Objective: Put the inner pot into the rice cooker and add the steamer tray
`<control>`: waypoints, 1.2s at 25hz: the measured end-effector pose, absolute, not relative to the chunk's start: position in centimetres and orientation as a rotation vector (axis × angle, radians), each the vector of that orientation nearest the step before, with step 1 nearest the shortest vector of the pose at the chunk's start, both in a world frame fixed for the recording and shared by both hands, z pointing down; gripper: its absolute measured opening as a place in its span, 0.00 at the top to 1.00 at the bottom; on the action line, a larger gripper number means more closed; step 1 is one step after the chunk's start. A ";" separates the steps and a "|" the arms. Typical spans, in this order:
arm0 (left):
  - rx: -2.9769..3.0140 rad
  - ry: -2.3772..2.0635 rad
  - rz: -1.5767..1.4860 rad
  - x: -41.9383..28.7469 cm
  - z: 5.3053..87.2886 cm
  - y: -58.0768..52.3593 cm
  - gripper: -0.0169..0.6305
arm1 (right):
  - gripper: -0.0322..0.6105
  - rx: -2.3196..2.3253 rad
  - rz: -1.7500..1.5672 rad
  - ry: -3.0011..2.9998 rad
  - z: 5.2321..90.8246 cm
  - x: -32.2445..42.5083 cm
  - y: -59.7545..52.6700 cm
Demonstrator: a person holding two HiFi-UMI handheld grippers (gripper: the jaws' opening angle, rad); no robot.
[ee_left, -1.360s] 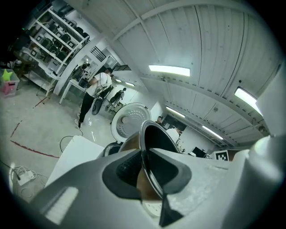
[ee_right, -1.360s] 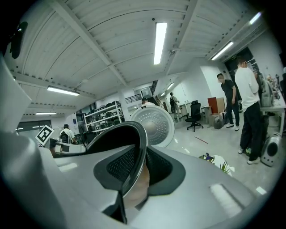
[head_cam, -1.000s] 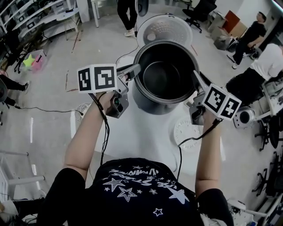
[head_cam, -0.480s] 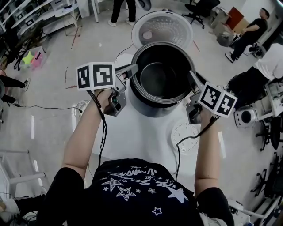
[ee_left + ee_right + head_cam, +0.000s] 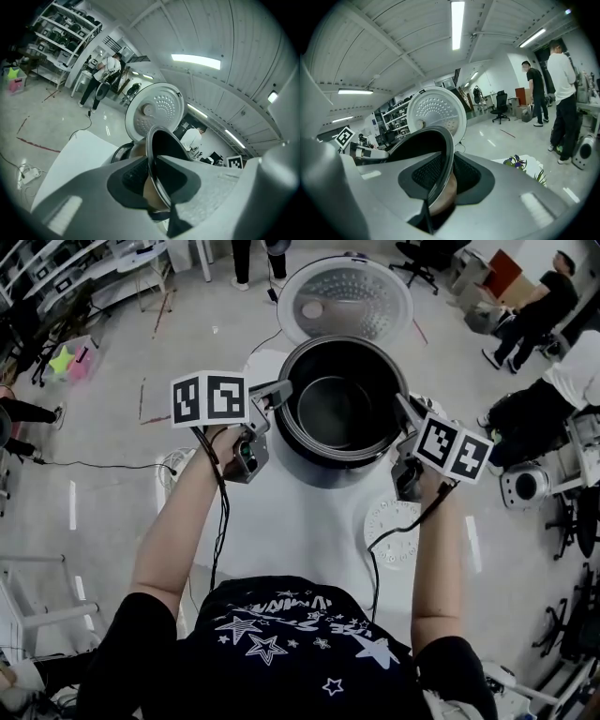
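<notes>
L tool [image 5: 284, 389] & R tool [image 5: 404, 411] held out front, each clamped on inner pot [image 5: 339, 411] rim.

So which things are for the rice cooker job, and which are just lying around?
For the job:
- inner pot, gripped at its rim by the left tool and right tool
- rice cooker lid, open
- white steamer tray

Just lying about:
- office chair
- shelves
- colourful bin
- floor cable
</notes>
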State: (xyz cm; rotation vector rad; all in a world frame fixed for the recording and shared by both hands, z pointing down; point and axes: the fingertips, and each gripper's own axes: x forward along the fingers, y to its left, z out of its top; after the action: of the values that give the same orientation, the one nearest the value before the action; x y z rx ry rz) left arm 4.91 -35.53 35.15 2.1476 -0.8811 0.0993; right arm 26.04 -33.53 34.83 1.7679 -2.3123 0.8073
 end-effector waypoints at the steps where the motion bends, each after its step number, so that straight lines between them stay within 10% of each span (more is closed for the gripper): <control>1: 2.141 -0.884 0.108 4.7 35.5 -35.6 0.87 | 0.79 1.768 0.810 -2.306 35.1 25.9 -33.6; 30: 2.111 -0.979 0.487 5.6 43.2 -37.0 0.82 | 0.77 1.677 0.779 -2.094 42.8 26.6 -35.4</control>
State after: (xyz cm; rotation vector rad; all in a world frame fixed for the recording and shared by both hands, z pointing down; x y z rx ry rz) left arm 5.58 -37.00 43.16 2.1109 -0.9788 0.4870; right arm 26.56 -35.35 42.79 1.6772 -2.0935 0.7791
